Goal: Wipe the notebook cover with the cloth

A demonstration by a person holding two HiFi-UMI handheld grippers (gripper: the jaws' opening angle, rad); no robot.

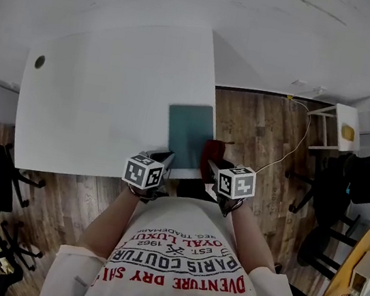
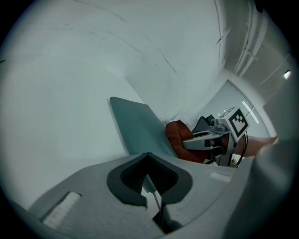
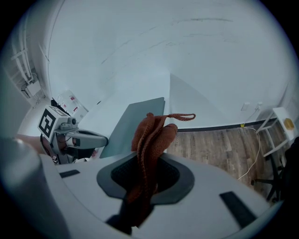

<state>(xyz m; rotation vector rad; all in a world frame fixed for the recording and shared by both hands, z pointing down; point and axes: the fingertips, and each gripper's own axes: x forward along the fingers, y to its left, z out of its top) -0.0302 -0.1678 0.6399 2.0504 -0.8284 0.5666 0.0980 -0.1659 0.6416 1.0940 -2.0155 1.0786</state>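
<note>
Apparently the wiping itself is not yet begun; this is the step of getting ready. The right gripper (image 3: pixel 145 184) has its jaws pressed together on the cloth (image 3: pixel 150 137), a rust-coloured cloth that stands up in folds out of the jaws. The cloth hangs in the air, ahead and a little to the left of this gripper lies the notebook (image 3: pixel 135 120), and I see no contact between them. The left gripper (image 2: pixel 149 186) has its jaws closed as well, and a thin pale sliver of the notebook's near corner seems to sit between them, so I judge it pins the notebook (image 2: pixel 134 125) in place.

The next move, I think, asks the right gripper to go forward and down until the cloth lies flat on the cover, then to sweep away from the left gripper, while that one keeps its hold.

The head view shows what the others do not: the notebook (image 1: pixel 189 136) lies at the near right corner of the table (image 1: pixel 104 90), just in front of both grippers. Only the right gripper view shows the small loop (image 3: pixel 181 116) on the cloth. Only the left gripper view shows the sliver in its own jaws.
</note>
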